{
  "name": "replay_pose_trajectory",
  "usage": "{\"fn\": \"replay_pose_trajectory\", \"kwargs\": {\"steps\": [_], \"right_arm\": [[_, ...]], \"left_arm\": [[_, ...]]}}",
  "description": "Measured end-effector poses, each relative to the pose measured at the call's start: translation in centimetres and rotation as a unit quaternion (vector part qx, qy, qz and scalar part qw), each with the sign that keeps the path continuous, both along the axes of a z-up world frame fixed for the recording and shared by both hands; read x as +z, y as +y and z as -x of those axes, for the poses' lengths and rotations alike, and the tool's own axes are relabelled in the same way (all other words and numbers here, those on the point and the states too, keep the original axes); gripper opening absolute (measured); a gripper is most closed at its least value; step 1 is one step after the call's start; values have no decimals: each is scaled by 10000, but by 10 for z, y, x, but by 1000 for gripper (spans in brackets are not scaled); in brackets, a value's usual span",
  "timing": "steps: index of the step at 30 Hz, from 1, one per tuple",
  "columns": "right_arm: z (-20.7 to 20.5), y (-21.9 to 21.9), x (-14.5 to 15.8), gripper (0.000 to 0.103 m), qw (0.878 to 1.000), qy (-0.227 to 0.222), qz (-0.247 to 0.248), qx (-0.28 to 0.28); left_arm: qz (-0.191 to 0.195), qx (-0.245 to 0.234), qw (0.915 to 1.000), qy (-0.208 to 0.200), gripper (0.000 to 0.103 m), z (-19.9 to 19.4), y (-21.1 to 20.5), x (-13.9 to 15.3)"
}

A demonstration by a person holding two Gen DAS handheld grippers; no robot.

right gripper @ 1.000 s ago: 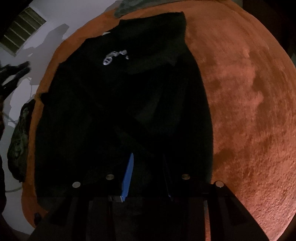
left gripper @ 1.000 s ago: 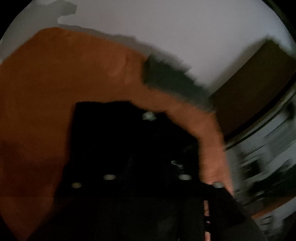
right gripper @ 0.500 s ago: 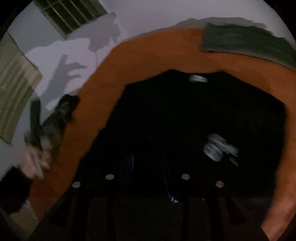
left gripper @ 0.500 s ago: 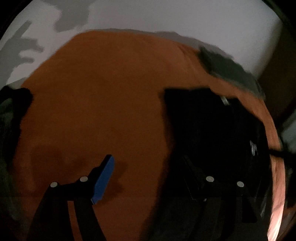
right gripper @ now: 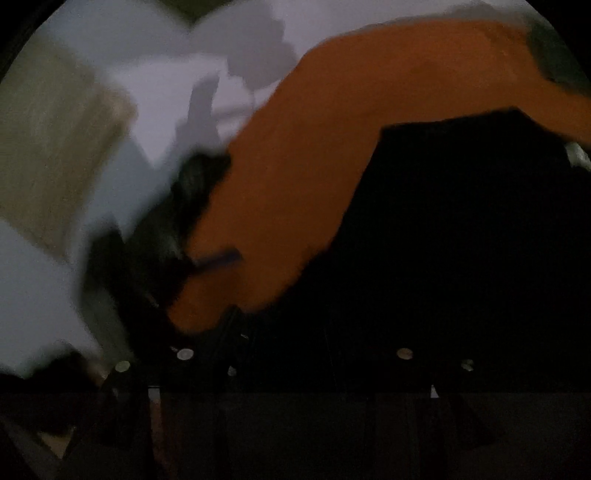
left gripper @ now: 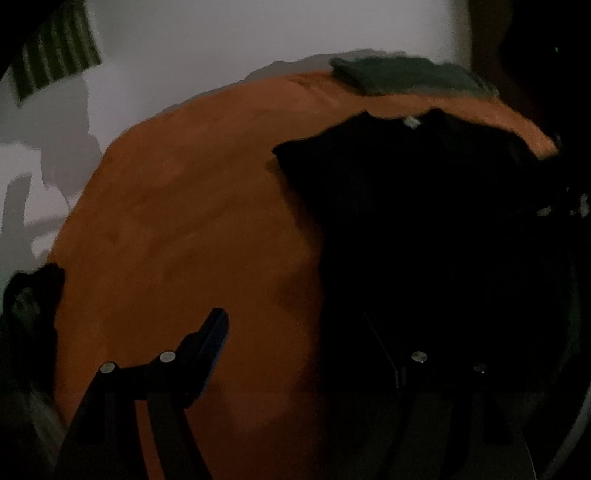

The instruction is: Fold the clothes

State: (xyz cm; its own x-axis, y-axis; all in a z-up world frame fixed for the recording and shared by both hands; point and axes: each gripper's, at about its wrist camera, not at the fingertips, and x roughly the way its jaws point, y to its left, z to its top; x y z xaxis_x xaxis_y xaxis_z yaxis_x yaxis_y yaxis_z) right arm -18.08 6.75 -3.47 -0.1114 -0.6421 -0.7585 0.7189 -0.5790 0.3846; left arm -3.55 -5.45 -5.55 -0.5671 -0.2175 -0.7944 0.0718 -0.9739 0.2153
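A black garment (left gripper: 424, 229) is spread flat on an orange cover (left gripper: 192, 206). In the left wrist view it fills the right side of the cover, and a small white tag (left gripper: 412, 121) is seen at its far edge, at the neck. Past the neck, a folded grey-green cloth (left gripper: 406, 77) is laid at the far end of the cover, near but apart from the garment. At the left edge of the cover, well apart from the garment, a dark crumpled thing (left gripper: 29, 302) is seen; what it is cannot be told. A pale wall (left gripper: 258, 33) is seen behind it all.

The left claw (left gripper: 299, 332) is held wide apart. Its left finger with the blue pad (left gripper: 216, 338) is over bare orange cover just beside the garment. Its right finger is lost against the black cloth.

In the right wrist view everything is blurred. The garment (right gripper: 461, 229) covers the right claw (right gripper: 291, 347), so it cannot be told how its jaws stand.
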Motion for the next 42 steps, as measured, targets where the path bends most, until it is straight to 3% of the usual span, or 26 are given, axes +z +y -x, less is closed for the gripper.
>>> {"fn": "replay_pose_trajectory", "kwargs": {"steps": [3, 6, 10, 14, 16, 19, 22, 25, 28, 30, 32, 36, 38, 40, 42], "right_arm": [[-13, -16, -6, 57, 9895, 1243, -643, 370], [-8, -16, -10, 4, 9839, 1586, -733, 388], [-14, -16, -12, 3, 9842, 1549, -722, 468], [-20, -15, -13, 3, 9849, 1484, -706, 553], [-23, -15, -14, 10, 9851, 1452, -697, 595], [-27, -13, -19, 37, 9857, 1376, -700, 668], [-20, -6, -28, 37, 9901, 1112, -633, 571], [-7, 3, -27, 37, 9947, 880, -456, 262], [1, 14, -18, 37, 9970, 768, -125, -23], [1, 18, -13, 38, 9974, 715, 71, -91], [-2, 12, -14, 38, 9977, 666, 108, -9], [-8, 0, -15, 38, 9981, 566, 183, 156], [-11, -9, -16, 38, 9980, 576, 154, 226], [-13, -21, -19, 59, 9972, 692, 22, 295], [-15, -27, -24, 62, 9959, 812, -89, 398]], "left_arm": [[89, -9, 9999, -51, 74, 13, 3, -11], [89, 164, 9998, 52, 74, 25, 4, -18], [73, 426, 9989, 207, 74, 39, 3, -25], [-17, 714, 9959, 561, 74, 26, -6, -13], [24, 779, 9941, 759, 74, 12, -12, -5], [114, 1027, 9918, 757, 74, -3, -31, -4], [-34, 1445, 9880, 550, 74, -13, -63, -13], [-579, 1742, 9812, 603, 74, -31, -91, -10], [-1184, 1518, 9770, 919, 74, -40, -95, 4], [-1364, 1153, 9794, 941, 74, -39, -85, 9], [-1179, 699, 9879, 720, 74, -31, -66, 6], [-380, 73, 9990, 218, 74, -3, -27, -18], [-231, 187, 9995, 53, 74, 10, -27, -29], [-359, 424, 9984, 94, 74, 19, -35, -30], [-524, 660, 9963, 184, 74, 24, -45, -29]]}}
